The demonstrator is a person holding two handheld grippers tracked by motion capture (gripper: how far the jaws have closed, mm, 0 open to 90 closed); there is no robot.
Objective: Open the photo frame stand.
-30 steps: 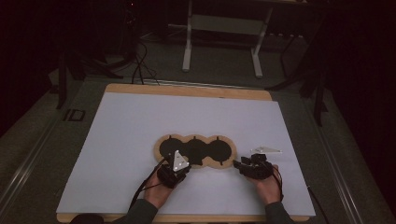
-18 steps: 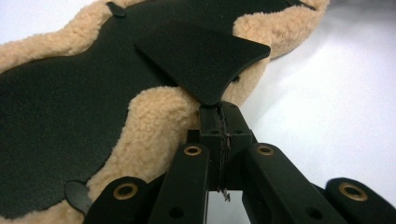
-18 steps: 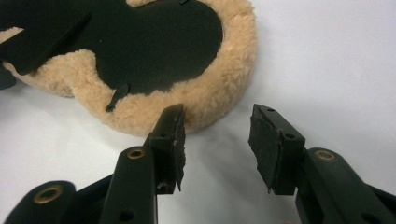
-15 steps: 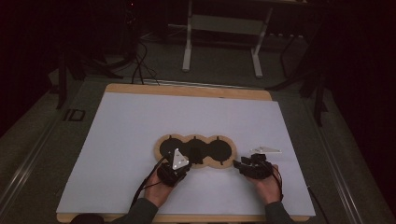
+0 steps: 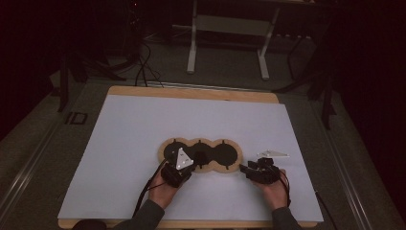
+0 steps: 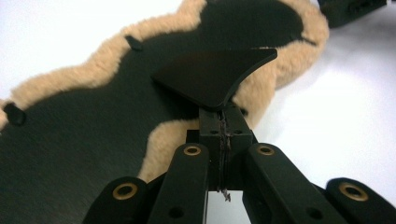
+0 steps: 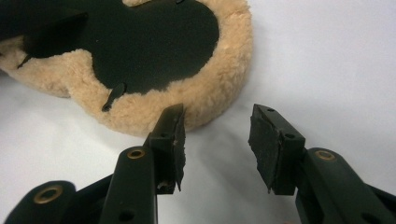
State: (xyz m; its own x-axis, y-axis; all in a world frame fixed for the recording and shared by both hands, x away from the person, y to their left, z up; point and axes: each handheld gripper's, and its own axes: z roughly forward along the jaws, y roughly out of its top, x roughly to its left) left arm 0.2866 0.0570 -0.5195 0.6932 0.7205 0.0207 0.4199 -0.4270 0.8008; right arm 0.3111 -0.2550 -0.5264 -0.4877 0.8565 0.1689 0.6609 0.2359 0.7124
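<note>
A three-lobed black mat (image 5: 201,152) with a tan fleece rim (image 6: 70,79) lies on the white table. My left gripper (image 6: 223,123) is shut on the edge of a thin black flat piece (image 6: 215,74), which it holds a little above the mat's middle lobe (image 5: 198,157). In the high view this gripper (image 5: 191,165) sits at the mat's near edge. My right gripper (image 7: 217,140) stands open on the table beside the right lobe's fleece rim (image 7: 205,93), with nothing between its fingers. From above, the right gripper (image 5: 245,168) is just right of the mat.
The white table top (image 5: 143,134) has free room on all sides of the mat, and a wooden edge (image 5: 191,92) at the back. Small black tabs (image 7: 114,95) poke through the fleece rim. A metal stand (image 5: 227,33) is on the floor beyond the table.
</note>
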